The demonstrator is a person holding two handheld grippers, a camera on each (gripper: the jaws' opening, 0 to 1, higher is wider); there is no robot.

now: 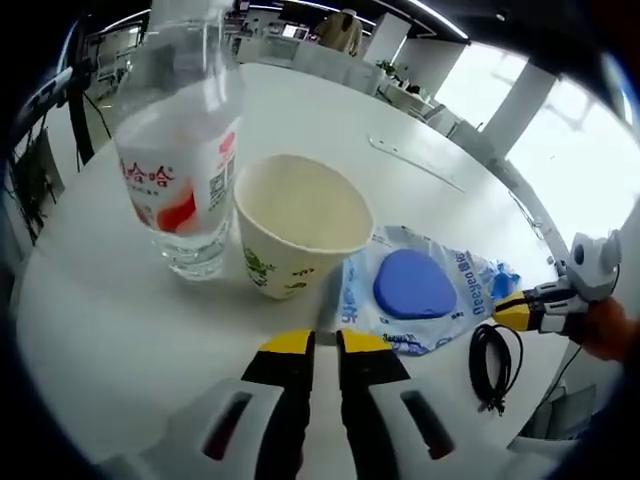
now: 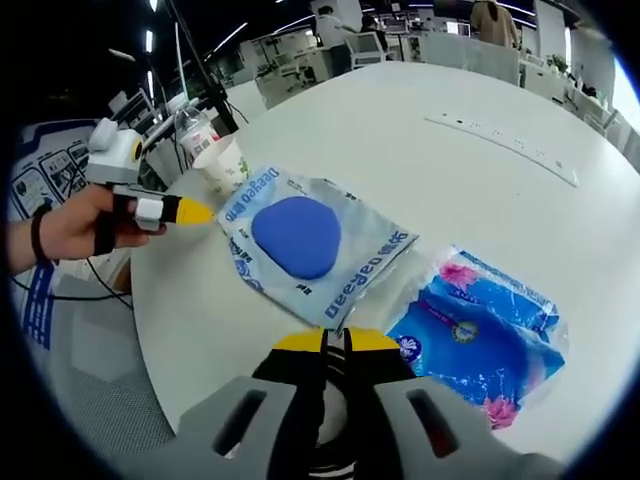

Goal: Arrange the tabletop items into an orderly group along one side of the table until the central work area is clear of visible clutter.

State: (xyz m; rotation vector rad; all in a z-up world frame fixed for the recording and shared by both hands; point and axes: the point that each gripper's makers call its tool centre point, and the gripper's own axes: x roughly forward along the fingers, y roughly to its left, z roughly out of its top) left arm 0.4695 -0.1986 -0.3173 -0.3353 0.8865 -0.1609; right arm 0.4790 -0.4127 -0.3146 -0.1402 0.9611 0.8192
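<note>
Paper cup point(image 1: 298, 235) just beyond left claw point(image 1: 325, 345)

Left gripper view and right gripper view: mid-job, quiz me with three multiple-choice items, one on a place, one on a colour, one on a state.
1. Where does the paper cup stand?
A. beside the water bottle
B. on the blue pouch
C. on the floor

2. What colour is the rounded pad inside the clear packet?
A. red
B. blue
C. green

3. How is the paper cup?
A. tipped over
B. upright and lidded
C. upright and open

Answers: 1 A, the cup sits right next to the bottle on the table. 2 B, the pad shows blue through the wrapper. 3 C, its open mouth faces up, no lid.
</note>
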